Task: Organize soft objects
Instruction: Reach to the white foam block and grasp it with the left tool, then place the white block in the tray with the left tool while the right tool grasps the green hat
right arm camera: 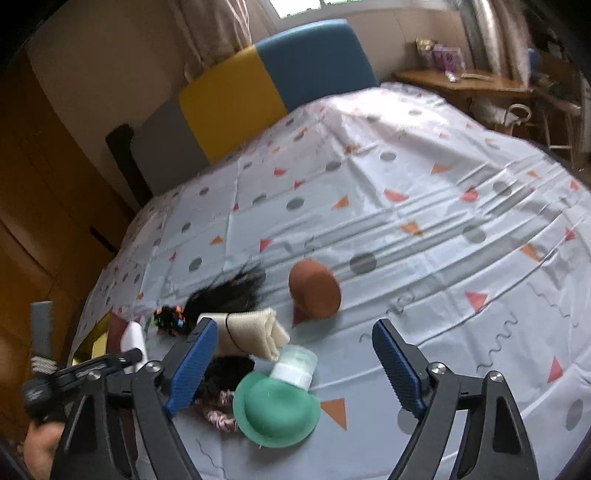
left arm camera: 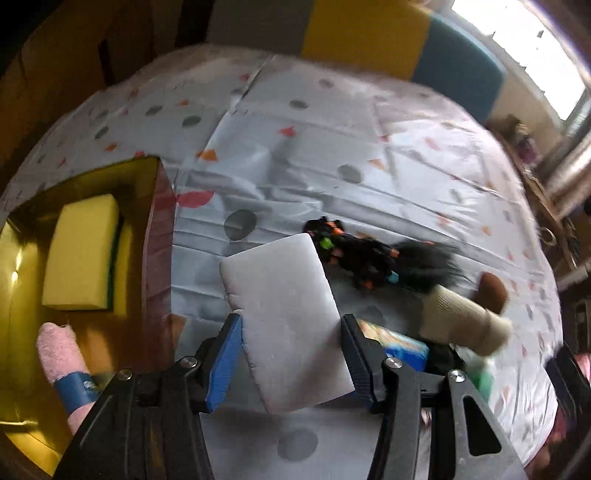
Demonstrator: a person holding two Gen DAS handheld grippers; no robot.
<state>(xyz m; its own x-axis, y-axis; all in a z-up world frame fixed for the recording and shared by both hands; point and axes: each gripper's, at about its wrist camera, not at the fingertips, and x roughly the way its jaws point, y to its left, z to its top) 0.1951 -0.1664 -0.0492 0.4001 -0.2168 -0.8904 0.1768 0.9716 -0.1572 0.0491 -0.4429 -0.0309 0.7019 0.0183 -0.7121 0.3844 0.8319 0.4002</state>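
White sponge (left arm camera: 284, 325) sits clamped in our left gripper (left arm camera: 291, 354); we carry it level to the gold box (left arm camera: 22, 266), right gripper (right arm camera: 295, 365) open and idle.

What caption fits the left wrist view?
Left gripper holds a white sponge beside the gold box.

A home, most likely a bedroom. A wide soft surface under a grey sheet (right arm camera: 369, 221) printed with dots and triangles fills the room, backed by a padded headboard (right arm camera: 273, 92) in grey, yellow and blue blocks. Curtains (right arm camera: 214, 29) hang by a bright window (left arm camera: 532, 48). Wooden wardrobe doors (right arm camera: 55, 192) line one side, and a wooden side table (right arm camera: 469, 83) with small clutter stands in the far corner.
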